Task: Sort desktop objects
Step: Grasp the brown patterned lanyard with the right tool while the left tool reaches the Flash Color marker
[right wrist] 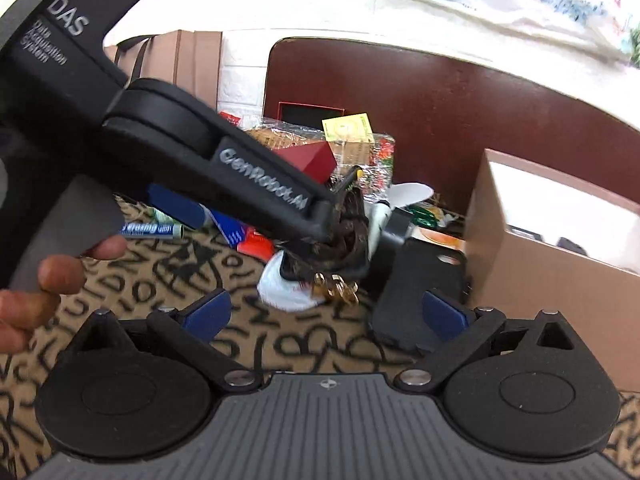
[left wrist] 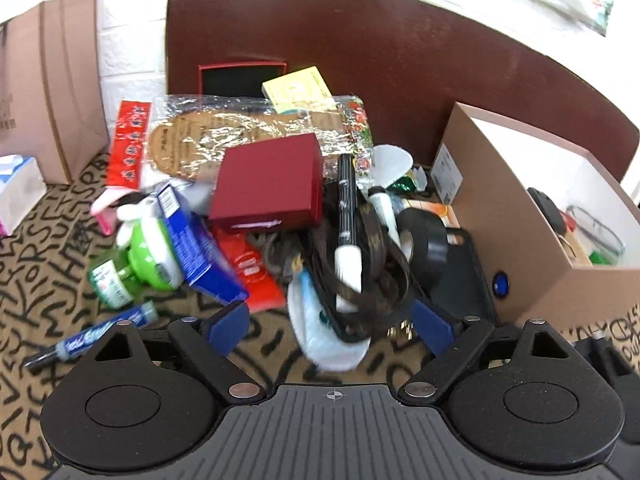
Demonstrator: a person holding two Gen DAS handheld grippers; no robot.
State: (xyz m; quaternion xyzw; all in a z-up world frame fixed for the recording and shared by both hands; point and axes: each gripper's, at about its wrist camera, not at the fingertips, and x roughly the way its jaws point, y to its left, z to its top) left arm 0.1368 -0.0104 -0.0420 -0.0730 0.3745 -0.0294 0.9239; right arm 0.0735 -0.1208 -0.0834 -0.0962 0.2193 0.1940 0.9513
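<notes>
A heap of desk clutter lies on a letter-patterned cloth [left wrist: 48,248]. On top are a dark red box [left wrist: 268,184], a black-and-white marker [left wrist: 347,216] and a coiled brown belt [left wrist: 376,272]. A black tape roll [left wrist: 428,248] and a black phone case [left wrist: 464,280] lie to their right. My left gripper [left wrist: 331,324] is open, low over the belt and a white pouch [left wrist: 328,340], with its pads apart from both. My right gripper [right wrist: 327,314] is open just before the belt's gold buckle [right wrist: 336,286]. The left gripper's near finger [right wrist: 260,184] crosses this view.
An open cardboard box [left wrist: 520,240] with items inside stands at the right. A green bottle [left wrist: 120,276], a blue carton [left wrist: 200,252] and a blue tube [left wrist: 100,334] lie left. A paper bag [left wrist: 52,80] and a dark red board [left wrist: 400,60] stand behind. A hand [right wrist: 48,280] grips the left handle.
</notes>
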